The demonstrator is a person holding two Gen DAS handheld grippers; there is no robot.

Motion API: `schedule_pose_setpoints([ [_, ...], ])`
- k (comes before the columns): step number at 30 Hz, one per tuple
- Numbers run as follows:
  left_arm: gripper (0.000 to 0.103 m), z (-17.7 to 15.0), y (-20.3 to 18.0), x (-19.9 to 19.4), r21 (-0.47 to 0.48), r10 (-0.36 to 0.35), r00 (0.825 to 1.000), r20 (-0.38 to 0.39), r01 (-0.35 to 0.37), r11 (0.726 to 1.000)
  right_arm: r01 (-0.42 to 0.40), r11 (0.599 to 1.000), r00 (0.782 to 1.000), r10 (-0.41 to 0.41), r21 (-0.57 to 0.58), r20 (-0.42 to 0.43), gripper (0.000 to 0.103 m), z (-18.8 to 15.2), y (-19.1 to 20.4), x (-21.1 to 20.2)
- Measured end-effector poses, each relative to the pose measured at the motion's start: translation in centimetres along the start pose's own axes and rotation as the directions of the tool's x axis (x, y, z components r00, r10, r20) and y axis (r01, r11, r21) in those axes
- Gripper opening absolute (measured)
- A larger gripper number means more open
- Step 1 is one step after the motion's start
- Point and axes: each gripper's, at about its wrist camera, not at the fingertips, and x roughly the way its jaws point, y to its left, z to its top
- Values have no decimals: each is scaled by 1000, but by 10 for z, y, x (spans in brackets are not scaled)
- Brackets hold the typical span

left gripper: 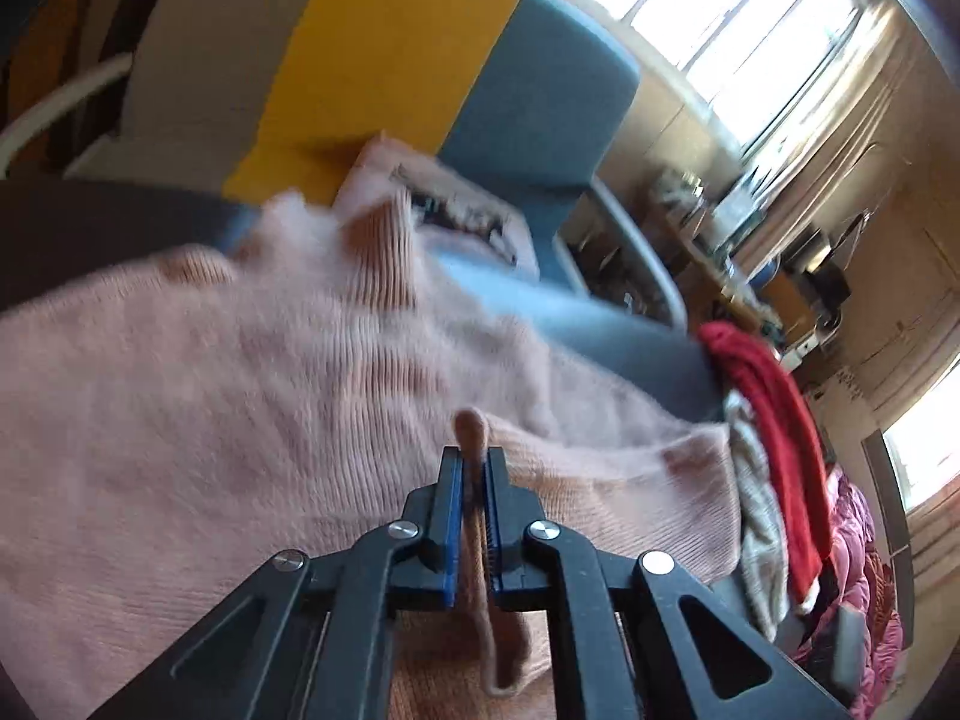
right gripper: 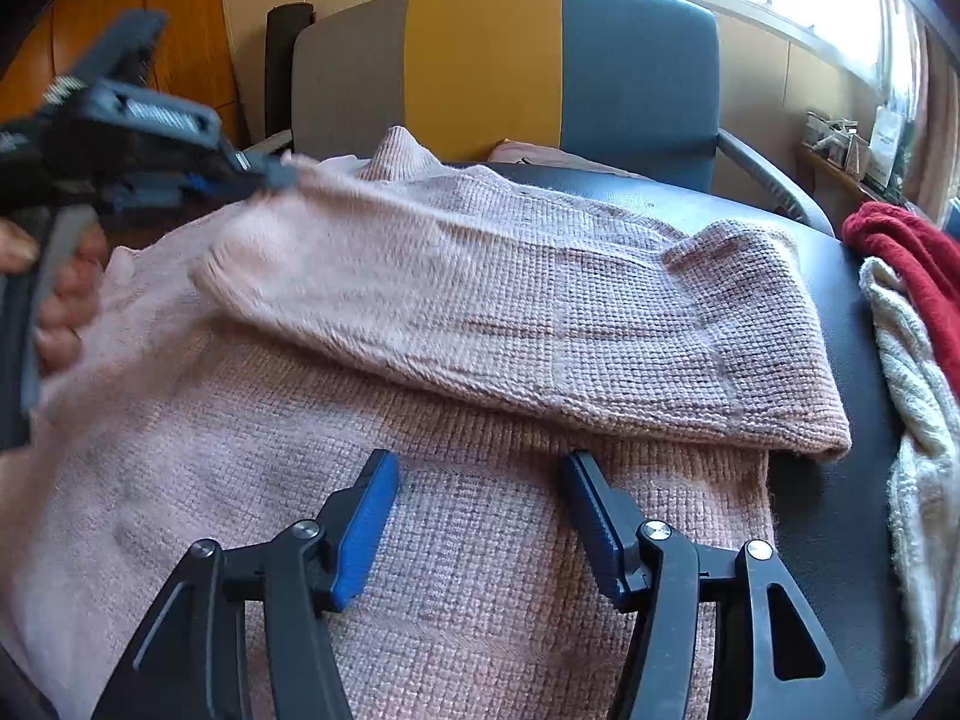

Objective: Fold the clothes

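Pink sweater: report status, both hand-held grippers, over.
Left hand-held gripper shut on pink sweater edge. Right hand-held gripper open above it, holding nothing. Red garment piled at table's right, clear of fold.

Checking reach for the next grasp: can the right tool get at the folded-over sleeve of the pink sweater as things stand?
Probably yes. The right tool is open over the pink sweater, and the folded-over sleeve lies just ahead with nothing between. The left tool grips fabric far to the side.
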Motion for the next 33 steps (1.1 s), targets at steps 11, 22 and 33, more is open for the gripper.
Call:
schedule_pose_setpoints([
  [11,21,13,11,-18,22,17,998,-64,-16,1000,-4,1000,1000,4,6,-1,61,0,0,-2],
  [22,46,-12,10,41,83,132,982,-131,-122,989,-27,1000,1000,27,15,1,67,0,-4,0],
  [33,29,-19,5,51,103,187,977,-102,-177,979,-59,998,998,59,11,0,77,0,-2,1],
])
